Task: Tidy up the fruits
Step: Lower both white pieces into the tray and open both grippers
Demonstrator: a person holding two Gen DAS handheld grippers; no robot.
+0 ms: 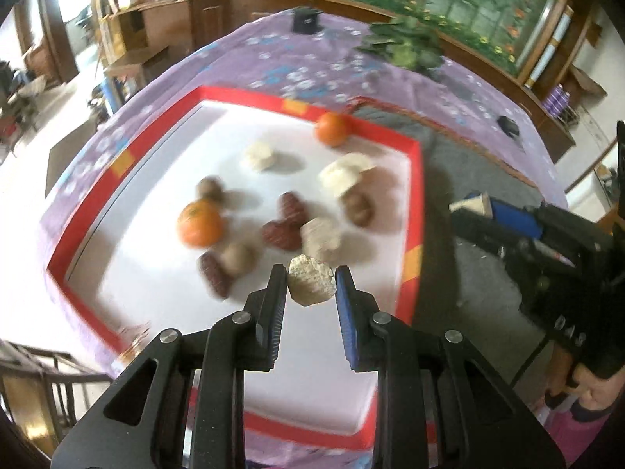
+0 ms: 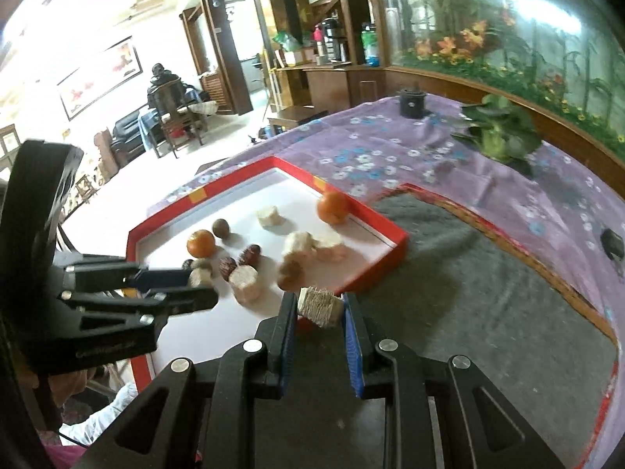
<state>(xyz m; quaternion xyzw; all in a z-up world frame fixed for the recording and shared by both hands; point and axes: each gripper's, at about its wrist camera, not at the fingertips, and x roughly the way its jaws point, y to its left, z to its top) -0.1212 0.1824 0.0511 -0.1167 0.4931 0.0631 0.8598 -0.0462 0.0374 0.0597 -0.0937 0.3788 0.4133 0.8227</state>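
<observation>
A red-rimmed white tray [image 1: 415, 179] [image 2: 384, 262] holds two oranges [image 1: 200, 223] [image 1: 332, 128], dark red dates [image 1: 282, 231], brown round fruits [image 1: 358, 208] and several pale sugarcane chunks [image 1: 321, 239]. My left gripper [image 1: 310, 273] is shut on a pale sugarcane chunk [image 1: 311, 284] above the tray's near part; it shows in the right wrist view [image 2: 197, 281]. My right gripper [image 2: 318, 305] is shut on another pale chunk [image 2: 318, 306] over the grey mat by the tray's right edge; it shows in the left wrist view [image 1: 470, 205].
A grey mat [image 2: 488, 293] with a red border lies right of the tray on a purple flowered tablecloth [image 2: 390, 148]. A green plant [image 2: 500, 133] and a black cup [image 2: 411, 104] stand at the back. A small black object [image 2: 611, 243] lies far right.
</observation>
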